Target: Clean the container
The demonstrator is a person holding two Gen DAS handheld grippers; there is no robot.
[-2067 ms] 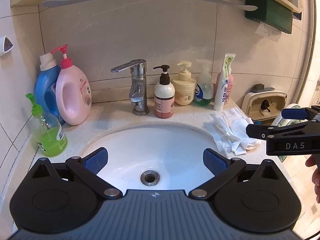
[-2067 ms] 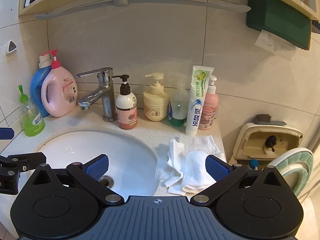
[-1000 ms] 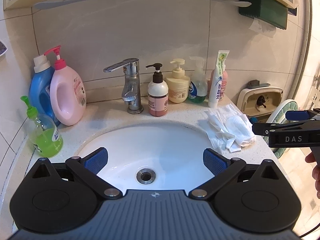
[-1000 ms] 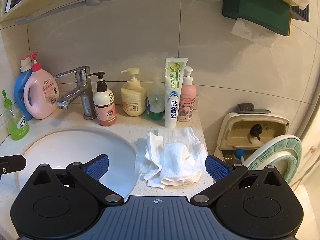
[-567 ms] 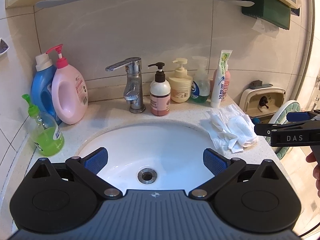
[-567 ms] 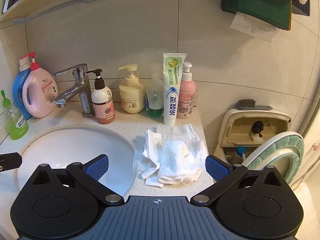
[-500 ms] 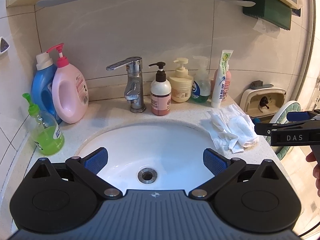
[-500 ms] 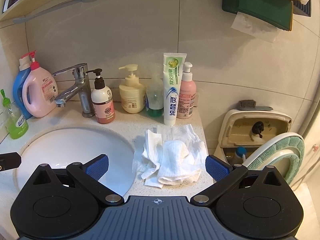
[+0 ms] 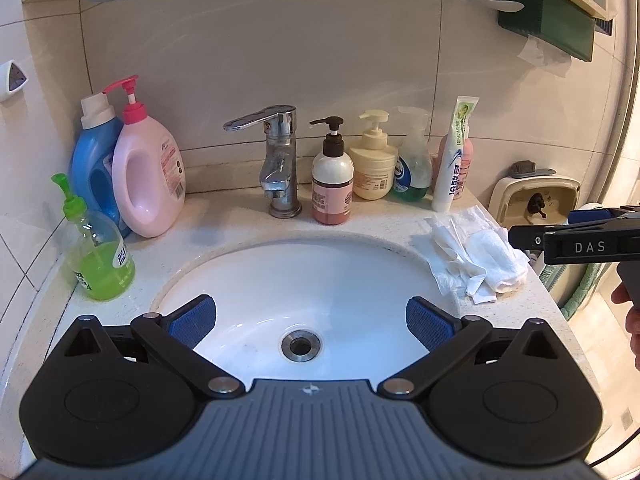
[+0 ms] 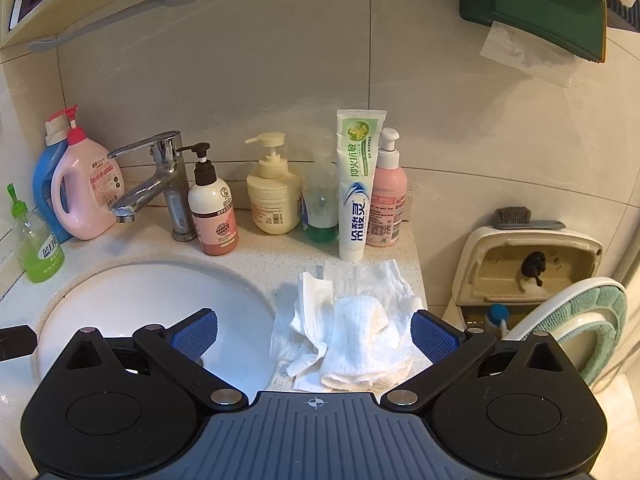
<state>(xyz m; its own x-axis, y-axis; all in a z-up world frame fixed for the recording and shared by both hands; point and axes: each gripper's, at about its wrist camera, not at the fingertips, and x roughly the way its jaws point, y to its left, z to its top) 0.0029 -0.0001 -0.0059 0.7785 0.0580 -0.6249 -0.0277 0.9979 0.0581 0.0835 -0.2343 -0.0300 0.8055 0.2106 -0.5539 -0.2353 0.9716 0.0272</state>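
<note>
- Left wrist view: you are holding the left hand-held gripper (image 9: 311,316) over the white sink (image 9: 248,276), with its blue pads (image 9: 192,317) spread wide and nothing between them; the drain (image 9: 301,345) is sitting between the two fingers.
- You are keeping the sink basin, the container to clean, directly below this gripper, set into the speckled counter (image 9: 224,228).
- At the right edge of that view, your right hand-held gripper (image 9: 576,236) is reaching in from the side, just beside the white cloth (image 9: 490,258) on crumpled tissue (image 9: 448,256).
- Right wrist view: you are pointing the right hand-held gripper (image 10: 314,332) at the cloth (image 10: 360,340), jaws wide apart and gripping nothing; the cloth is lying on the counter to the right of the basin (image 10: 152,304), partly between the fingers.
- Behind the basin the faucet (image 9: 276,160) is standing, with a dark-pump bottle (image 9: 332,180), a cream pump bottle (image 9: 374,168) and an upright toothpaste tube (image 9: 454,164) lined up along the wall.
- On the left of the basin a green soap bottle (image 9: 98,256), a pink bottle (image 9: 146,168) and a blue bottle (image 9: 90,160) are standing together.
</note>
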